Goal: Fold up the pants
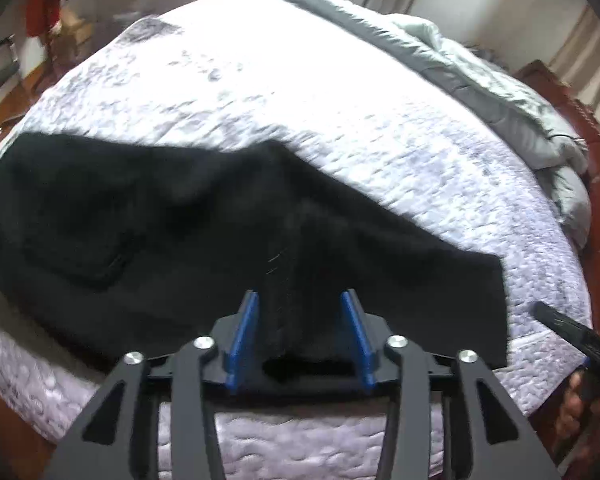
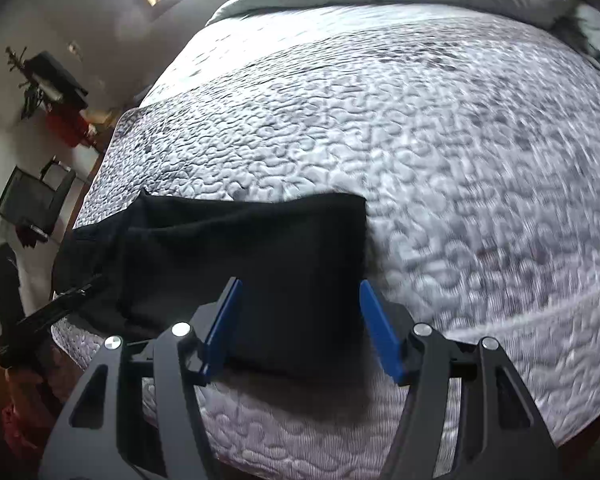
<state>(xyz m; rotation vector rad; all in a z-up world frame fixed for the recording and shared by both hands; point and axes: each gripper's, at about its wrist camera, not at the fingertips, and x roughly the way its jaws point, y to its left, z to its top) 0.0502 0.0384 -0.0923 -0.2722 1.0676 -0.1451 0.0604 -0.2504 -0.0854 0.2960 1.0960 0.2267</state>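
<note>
1. Pants (image 1: 148, 216), black, lie spread across the near part of a white quilted bedspread (image 1: 300, 92), along the edge of the bed closest to both cameras.
2. Left gripper (image 1: 304, 300) hangs over the pants with its blue pads apart; a raised ridge of the dark cloth, with a stitched seam, runs up between them. Whether the pads press on that ridge I cannot tell, as the view is blurred.
3. Right gripper (image 2: 300, 292) stands with its jaws wide apart over the squared end of the pants (image 2: 260, 248); the cloth lies flat on the bedspread (image 2: 440, 160) below the pads, which straddle it without gripping.
4. In the right wrist view, the pants' right edge falls just inside the right-hand pad, and the rest of the cloth stretches away to the left.
5. Beyond the pants, at the far side of the bedspread, a grey-green duvet (image 1: 500, 92) lies bunched up.
6. Right of the pants in the left wrist view, the other black gripper and a hand (image 1: 576, 400) holding it show at the frame's edge, beside a reddish wooden bed frame (image 1: 592, 128).
7. Left of the pants in the right wrist view, the left tool's black body reaches in low, with dark furniture (image 2: 32, 200) and a red item (image 2: 66, 126) against the wall behind.
</note>
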